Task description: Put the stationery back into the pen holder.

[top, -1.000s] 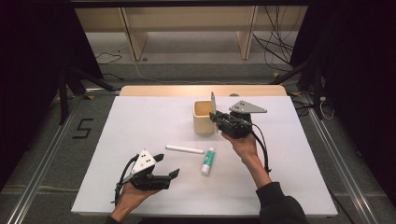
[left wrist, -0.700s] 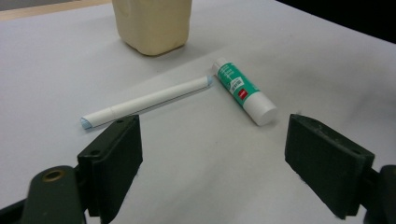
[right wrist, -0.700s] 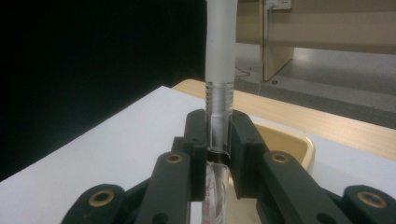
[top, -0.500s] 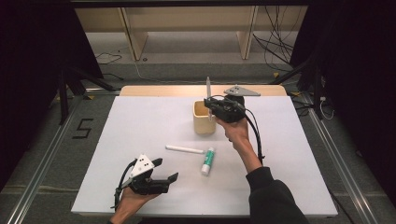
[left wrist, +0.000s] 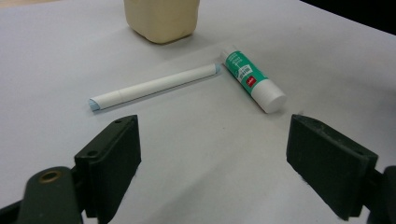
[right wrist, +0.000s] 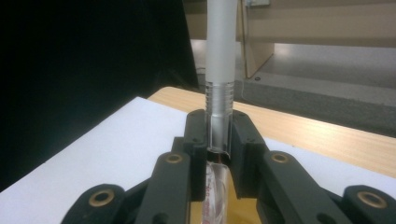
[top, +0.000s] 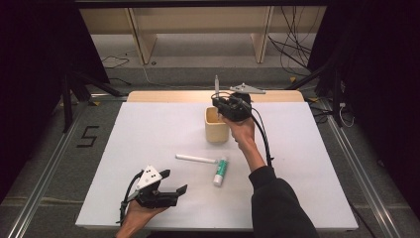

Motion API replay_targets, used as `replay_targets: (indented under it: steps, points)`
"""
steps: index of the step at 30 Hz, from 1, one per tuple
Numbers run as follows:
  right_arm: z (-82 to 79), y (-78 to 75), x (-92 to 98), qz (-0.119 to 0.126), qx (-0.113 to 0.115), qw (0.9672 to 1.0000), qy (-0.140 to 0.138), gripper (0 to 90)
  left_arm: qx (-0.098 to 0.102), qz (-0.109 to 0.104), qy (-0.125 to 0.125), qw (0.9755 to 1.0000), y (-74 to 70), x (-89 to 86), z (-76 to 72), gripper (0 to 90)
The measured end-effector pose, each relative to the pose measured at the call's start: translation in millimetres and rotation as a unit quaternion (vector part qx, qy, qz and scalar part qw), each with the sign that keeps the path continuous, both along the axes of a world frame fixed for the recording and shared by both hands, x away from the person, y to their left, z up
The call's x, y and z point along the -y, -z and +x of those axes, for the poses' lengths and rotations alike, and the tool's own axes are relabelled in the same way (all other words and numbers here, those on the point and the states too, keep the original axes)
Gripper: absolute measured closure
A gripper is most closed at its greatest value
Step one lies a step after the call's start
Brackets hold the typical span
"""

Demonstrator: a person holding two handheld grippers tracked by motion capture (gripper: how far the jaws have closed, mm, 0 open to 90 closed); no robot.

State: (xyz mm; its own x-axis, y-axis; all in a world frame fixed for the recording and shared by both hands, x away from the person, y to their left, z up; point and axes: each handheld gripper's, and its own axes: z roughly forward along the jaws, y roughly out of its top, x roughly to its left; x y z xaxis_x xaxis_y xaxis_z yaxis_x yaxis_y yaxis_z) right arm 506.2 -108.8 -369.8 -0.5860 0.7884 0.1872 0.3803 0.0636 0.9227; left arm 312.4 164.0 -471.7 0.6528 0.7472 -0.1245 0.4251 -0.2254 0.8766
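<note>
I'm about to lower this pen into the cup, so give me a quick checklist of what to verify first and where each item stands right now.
1. Right gripper has a firm hold on the pen: ok, jaws shut on its clear barrel.
2. Pen upright: ok, it points straight up in the high view.
3. Pen over the cup opening: cannot tell exactly; the gripper sits above the cup's far rim.
4. Cup standing upright on the table: ok.
5. Left gripper out of the way: ok, open and near the table's front edge.
6. White marker and glue stick apart from the cup: ok.
</note>
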Motion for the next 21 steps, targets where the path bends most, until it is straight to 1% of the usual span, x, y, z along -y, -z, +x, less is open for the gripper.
replay_targets:
  steps: [4,5,10,15,17,21]
  points:
    - [4.9,5.5,-3.0,-0.005,-0.004,0.9999,0.010,79.0,0.001,0.000,-0.002,1.0000,0.1,-0.9,0.0,17.5]
    - [6.0,6.4,-3.4,-0.006,-0.005,0.9999,0.012,79.0,0.002,-0.004,-0.005,1.0000,0.3,-0.7,-0.3,17.5]
    - [10.2,11.3,-3.6,-0.013,-0.010,0.9997,0.020,79.0,-0.001,0.000,-0.002,1.0000,0.4,-1.4,0.3,17.5]
    - [11.6,16.3,-7.7,-0.020,-0.014,0.9995,0.019,79.0,-0.001,-0.001,-0.002,1.0000,0.9,-0.4,0.3,17.3]
    - [12.4,18.6,-9.9,-0.019,-0.017,0.9995,0.021,79.0,-0.001,-0.002,-0.001,1.0000,0.8,-0.5,0.4,17.3]
    - [14.0,25.0,-15.2,-0.026,-0.024,0.9991,0.023,79.0,0.001,0.001,-0.002,1.0000,0.6,-1.1,0.3,17.3]
